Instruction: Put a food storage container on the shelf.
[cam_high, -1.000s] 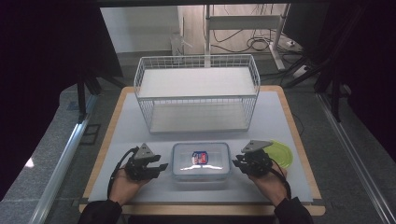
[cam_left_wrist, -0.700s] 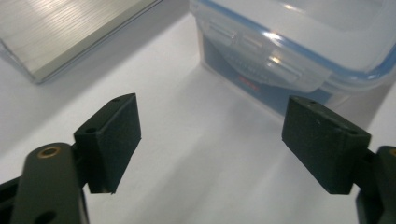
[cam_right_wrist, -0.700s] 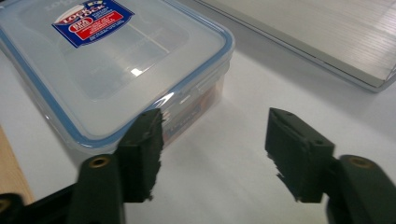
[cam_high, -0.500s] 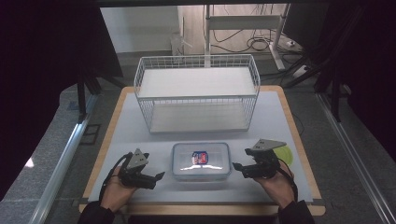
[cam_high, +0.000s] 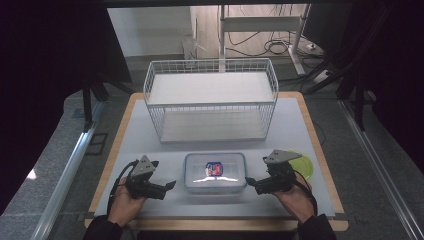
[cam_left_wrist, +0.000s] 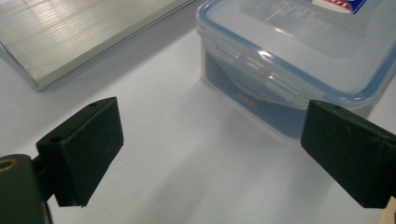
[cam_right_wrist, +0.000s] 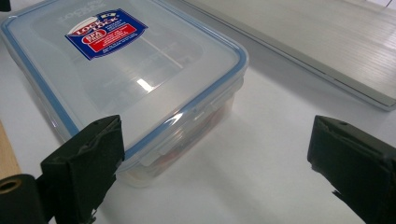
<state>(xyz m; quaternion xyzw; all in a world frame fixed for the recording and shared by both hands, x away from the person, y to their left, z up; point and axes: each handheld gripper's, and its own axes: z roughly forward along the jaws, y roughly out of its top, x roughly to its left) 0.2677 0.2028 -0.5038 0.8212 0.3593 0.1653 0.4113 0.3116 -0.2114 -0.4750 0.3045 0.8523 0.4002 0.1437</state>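
- Left tool (cam_high: 167, 186): jaws stand wide apart with nothing between them and have just been opening. It rests on the tabletop (cam_high: 150, 150) just left of the box, apart from it; the left gripper view shows bare white surface between the pads.
- Clear lidded food box (cam_high: 215, 172): sits flat at the front centre of the tabletop, between the two tools. Lid with blue seal rim is on and the side latch (cam_left_wrist: 252, 70) looks folded down. A red-and-blue label (cam_right_wrist: 106, 32) is on the lid. Something reddish shows through the wall; contents cannot be identified.
- Right tool (cam_high: 252, 184): jaws likewise spread wide, just been opening, nothing gripped; near the box's right end, not touching.
- White wire basket (cam_high: 210, 100): behind the box, nothing visible in it.
- Yellow-green disc (cam_high: 306, 165): right edge, partly hidden behind the right tool.
- Judgement: the box appears set down and released; closing looks done, and only withdrawal or a next transfer remains.
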